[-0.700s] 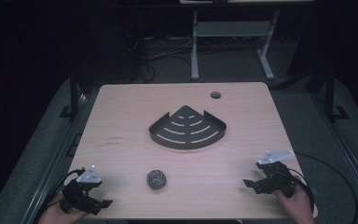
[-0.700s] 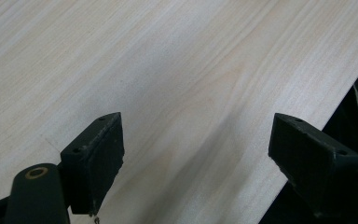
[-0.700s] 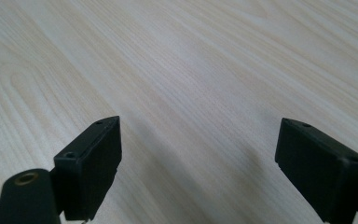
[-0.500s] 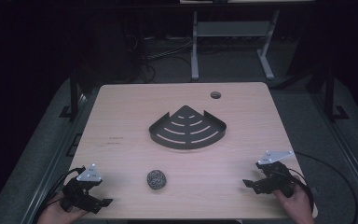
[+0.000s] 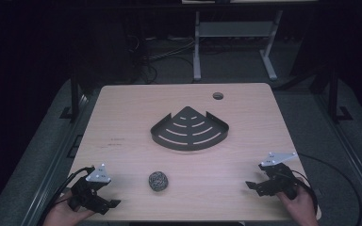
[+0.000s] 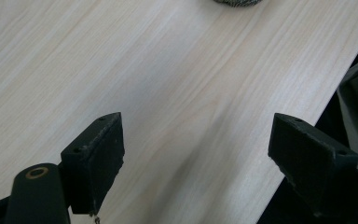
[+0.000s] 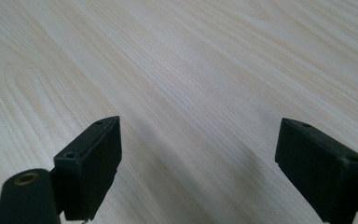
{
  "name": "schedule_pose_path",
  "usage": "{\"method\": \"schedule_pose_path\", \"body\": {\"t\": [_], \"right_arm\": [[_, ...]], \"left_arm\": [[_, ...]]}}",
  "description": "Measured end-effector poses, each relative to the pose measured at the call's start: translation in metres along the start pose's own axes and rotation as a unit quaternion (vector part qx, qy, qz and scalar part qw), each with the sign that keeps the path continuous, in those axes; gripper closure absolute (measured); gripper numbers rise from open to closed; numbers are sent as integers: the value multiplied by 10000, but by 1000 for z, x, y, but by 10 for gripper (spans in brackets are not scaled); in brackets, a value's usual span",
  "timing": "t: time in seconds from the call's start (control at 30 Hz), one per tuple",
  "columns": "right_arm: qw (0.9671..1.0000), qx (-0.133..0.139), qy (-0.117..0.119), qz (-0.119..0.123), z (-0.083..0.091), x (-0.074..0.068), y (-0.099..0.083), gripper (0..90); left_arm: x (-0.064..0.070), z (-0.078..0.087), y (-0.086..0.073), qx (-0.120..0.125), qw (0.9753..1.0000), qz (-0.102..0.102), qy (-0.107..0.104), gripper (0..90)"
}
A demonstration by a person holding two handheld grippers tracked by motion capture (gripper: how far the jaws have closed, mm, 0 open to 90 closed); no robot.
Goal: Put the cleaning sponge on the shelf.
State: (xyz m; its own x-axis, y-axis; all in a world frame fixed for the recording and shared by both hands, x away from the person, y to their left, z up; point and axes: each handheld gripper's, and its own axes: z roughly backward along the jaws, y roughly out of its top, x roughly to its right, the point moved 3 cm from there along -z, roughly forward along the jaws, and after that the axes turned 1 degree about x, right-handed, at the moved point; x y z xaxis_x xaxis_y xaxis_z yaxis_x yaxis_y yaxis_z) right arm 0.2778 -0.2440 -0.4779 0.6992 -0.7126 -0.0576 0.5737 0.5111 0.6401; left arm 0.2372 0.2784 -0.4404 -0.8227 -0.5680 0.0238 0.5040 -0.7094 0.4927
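A: Nothing much has moved since the earlier frames. Left gripper [image 5: 104, 203] sits at the near left corner of the worktop [image 5: 122, 113], as before. Right gripper [image 5: 254, 185] is at the near right, same spot.

B: Jaw state?

A: Both spread wide, nothing between them. Left gripper view: left gripper [image 6: 196, 154] has bare wood between the jaws, and the near edge of the worktop [image 6: 144, 84] cuts across under the right jaw. Right gripper view: right gripper [image 7: 198, 156] has only wood grain of the worktop [image 7: 191, 60] in the gap.

B: Scrubber?

A: Steel-wool ball [image 5: 158, 181] lies on the worktop near the front edge, between the two grippers and nearer the left one. Not touching either. Left gripper view catches its lower edge [image 6: 235, 2] at the top of frame, ahead of the jaws.

B: Anything else?

A: Dark fan-shaped slotted tray [image 5: 189, 135] lies mid-worktop, well behind the ball and apart from it. Round hole [image 5: 218, 96] at the far right of the worktop. A hand is on each gripper at the bottom edge.
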Motion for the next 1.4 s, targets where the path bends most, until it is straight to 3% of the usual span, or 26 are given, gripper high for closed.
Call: {"method": "schedule_pose_path", "body": {"t": [0.37, 0.7, 1.4], "right_arm": [[10000, -23, 1, 26, 0, -1, 1, 142], [10000, -27, 24, 55, -1, -3, 1, 142], [10000, -12, 2, 63, 0, -2, 2, 142]], "left_arm": [[8, -13, 10, -110, 9998, -135, -136, 177], [12, -21, 32, -119, 9990, -379, -227, 177], [20, -34, 57, -168, 9977, -561, -349, 180]]}}
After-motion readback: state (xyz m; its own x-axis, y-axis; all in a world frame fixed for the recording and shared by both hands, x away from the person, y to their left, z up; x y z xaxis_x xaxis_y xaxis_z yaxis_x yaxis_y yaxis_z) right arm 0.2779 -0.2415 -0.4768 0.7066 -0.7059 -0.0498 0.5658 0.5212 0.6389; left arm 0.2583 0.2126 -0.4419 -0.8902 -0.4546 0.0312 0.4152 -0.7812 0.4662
